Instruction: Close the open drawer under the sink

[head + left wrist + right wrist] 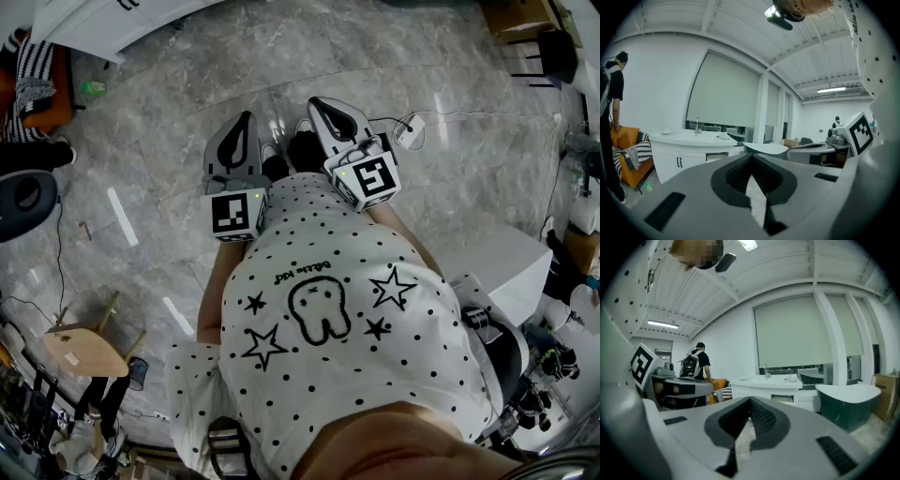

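Observation:
The white sink cabinet (679, 152) stands across the room, far ahead of both grippers, with a tap and basin on its top. Under the countertop a drawer (717, 157) is pulled out a little; the right gripper view shows the same cabinet (764, 385) and open drawer (782, 398). In the head view my left gripper (247, 117) and right gripper (316, 101) are held side by side in front of my chest over the marble floor. Both point roughly level toward the cabinet. Each pair of jaws is shut with nothing between the pads, as in the left gripper (752, 154) and right gripper (750, 398) views.
An orange sofa (628, 150) with a striped cushion sits left of the cabinet, and a person (611, 93) stands by it. A dark green bathtub (848, 404) lies to the cabinet's right. Near my feet are a wooden stool (84, 352) and a white box (497, 262).

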